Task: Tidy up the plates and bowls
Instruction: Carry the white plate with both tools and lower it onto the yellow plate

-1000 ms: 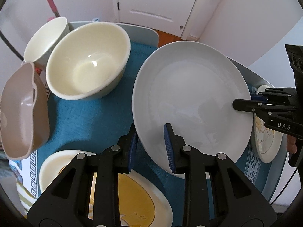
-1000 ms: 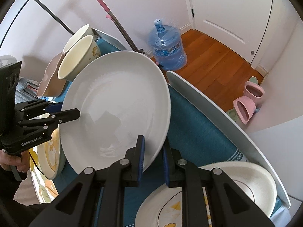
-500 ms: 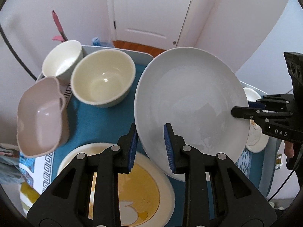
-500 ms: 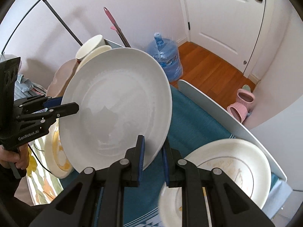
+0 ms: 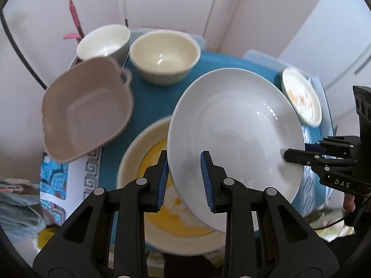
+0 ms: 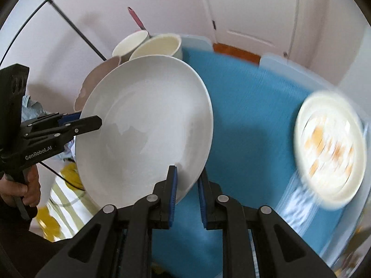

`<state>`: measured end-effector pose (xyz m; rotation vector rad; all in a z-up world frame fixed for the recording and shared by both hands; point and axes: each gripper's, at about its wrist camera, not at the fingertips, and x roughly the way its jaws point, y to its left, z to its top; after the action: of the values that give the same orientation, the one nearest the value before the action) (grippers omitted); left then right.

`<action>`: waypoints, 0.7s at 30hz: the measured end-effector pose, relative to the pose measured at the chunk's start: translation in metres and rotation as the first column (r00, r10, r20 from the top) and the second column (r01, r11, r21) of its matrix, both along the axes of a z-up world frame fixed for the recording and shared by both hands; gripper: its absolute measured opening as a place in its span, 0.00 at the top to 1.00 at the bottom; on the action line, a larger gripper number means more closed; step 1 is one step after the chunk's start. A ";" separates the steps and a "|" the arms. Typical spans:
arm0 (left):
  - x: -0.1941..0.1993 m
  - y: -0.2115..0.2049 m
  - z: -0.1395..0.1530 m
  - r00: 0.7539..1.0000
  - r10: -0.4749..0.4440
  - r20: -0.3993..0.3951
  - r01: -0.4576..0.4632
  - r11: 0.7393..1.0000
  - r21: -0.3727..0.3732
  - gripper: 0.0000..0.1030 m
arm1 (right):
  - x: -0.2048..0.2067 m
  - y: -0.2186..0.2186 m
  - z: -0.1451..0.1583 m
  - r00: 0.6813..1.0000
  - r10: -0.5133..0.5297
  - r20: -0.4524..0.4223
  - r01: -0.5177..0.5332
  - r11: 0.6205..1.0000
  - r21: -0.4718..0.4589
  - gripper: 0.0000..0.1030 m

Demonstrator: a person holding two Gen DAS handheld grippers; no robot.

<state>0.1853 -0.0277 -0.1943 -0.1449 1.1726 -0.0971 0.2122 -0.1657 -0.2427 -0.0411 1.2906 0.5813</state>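
Left claw (image 5: 184, 180) is gripping the near rim of the large white plate (image 5: 234, 129), its blue pads (image 5: 162, 180) set narrowly, one on each face of the rim. Right claw (image 6: 187, 191) is pinching the opposite edge of the same plate (image 6: 143, 129), its jaws nearly closed on the thin rim (each claw is also appearing in the other's view, at the plate's far side). The plate is hanging tilted in the air between the two claws, above the blue mat (image 6: 243, 120) covering the worktop (image 5: 262, 56). Directly beneath it in the left view, a cream plate with a yellow centre (image 5: 143, 162) is lying on the mat. Farther out, a taupe handled dish (image 5: 85, 111) is sitting at the left, with a cream bowl (image 5: 164, 55) and a white bowl (image 5: 104, 40) standing side by side at the mat's far end. A small patterned plate (image 6: 331, 150) is resting at the right edge (blurred in the right view). A person's hand (image 6: 20, 185) is holding the left claw's handle.
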 end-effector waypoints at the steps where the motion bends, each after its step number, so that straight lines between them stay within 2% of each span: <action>1: -0.003 0.004 -0.004 1.000 -0.015 -0.010 0.015 1.000 -0.001 0.76 | -0.006 0.004 -0.003 1.000 -0.019 -0.006 0.019 1.000 -0.001 0.85; 6: -0.013 0.024 -0.021 0.994 -0.099 -0.040 0.099 0.995 -0.002 0.76 | -0.035 0.026 -0.019 0.992 -0.122 -0.022 0.122 0.992 -0.025 0.85; 13: -0.009 0.030 -0.053 0.978 -0.185 -0.091 0.184 0.983 -0.022 0.76 | -0.052 0.037 -0.022 0.974 -0.224 0.031 0.226 0.970 -0.085 0.85; 21: -0.007 0.023 -0.068 0.965 -0.242 -0.100 0.245 0.969 0.021 0.76 | -0.065 0.040 -0.023 0.961 -0.270 0.053 0.274 0.956 -0.106 0.85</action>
<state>0.1785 -0.0044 -0.2623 0.0257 1.2852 -0.2899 0.1470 -0.1262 -0.2656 0.0324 1.2646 0.2696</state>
